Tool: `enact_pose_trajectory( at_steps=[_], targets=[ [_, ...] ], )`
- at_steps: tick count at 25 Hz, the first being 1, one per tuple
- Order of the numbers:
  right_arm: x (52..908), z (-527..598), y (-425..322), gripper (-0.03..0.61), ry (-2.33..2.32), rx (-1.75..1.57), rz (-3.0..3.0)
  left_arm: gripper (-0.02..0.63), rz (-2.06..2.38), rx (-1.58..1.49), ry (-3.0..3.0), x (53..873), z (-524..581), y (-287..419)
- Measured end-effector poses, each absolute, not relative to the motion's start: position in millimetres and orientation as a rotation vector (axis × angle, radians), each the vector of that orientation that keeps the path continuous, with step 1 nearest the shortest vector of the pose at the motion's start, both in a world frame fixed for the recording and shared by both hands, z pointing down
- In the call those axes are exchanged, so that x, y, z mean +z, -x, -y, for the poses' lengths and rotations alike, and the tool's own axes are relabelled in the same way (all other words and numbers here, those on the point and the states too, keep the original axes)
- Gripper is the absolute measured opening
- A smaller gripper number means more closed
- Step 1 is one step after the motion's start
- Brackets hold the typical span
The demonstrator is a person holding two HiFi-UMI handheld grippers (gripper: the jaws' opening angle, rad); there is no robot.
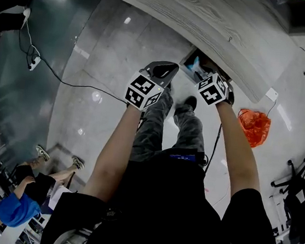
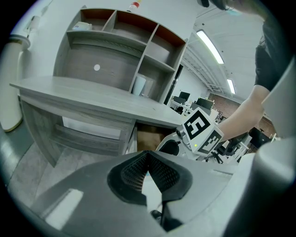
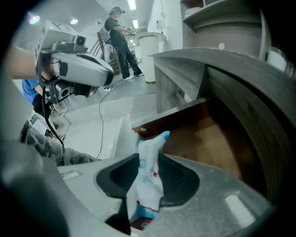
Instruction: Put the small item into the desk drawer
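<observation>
My right claw [image 3: 148,158] is clenched on the packet [image 3: 150,183], a small white and blue pack that stands upright between the jaws with its top poking above them. Just beyond it lies the open drawer [image 3: 175,115]. The packet hangs over the drawer's front edge, not yet inside.

I judge this to be the placing step: the grasp is made, the drawer is out, and what is left is the drop. The next move calls for carrying the packet forward past the front wall, lowering it over the wood bottom, and only then parting the jaws. If I release too soon it may fall outside onto the floor.

The part of the drawer I can see is bare wood, with nothing in it. Its back runs under the surface [image 3: 217,60], and I cannot see in there.

My left claw [image 2: 147,155] is clenched on nothing, jaw tips together, held off to the side and well apart from the drawer. Beyond it, the shelves [image 2: 125,41] on the surface hold a cup [image 2: 138,85] in one lower compartment.
</observation>
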State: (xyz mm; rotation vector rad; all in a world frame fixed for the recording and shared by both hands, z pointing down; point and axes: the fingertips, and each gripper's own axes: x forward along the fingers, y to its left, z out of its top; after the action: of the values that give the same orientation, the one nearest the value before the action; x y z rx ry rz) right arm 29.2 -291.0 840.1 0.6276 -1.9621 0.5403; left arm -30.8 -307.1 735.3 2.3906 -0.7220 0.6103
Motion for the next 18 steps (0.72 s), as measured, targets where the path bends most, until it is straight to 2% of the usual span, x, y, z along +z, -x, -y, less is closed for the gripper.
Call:
enact_pose_trajectory(
  at_steps=[18],
  targets=[
    [829, 288, -28, 0.130, -0.613, 0.517, 1.918, 0.000, 0.702, 0.587, -2.402, 719, 313, 37]
  ],
)
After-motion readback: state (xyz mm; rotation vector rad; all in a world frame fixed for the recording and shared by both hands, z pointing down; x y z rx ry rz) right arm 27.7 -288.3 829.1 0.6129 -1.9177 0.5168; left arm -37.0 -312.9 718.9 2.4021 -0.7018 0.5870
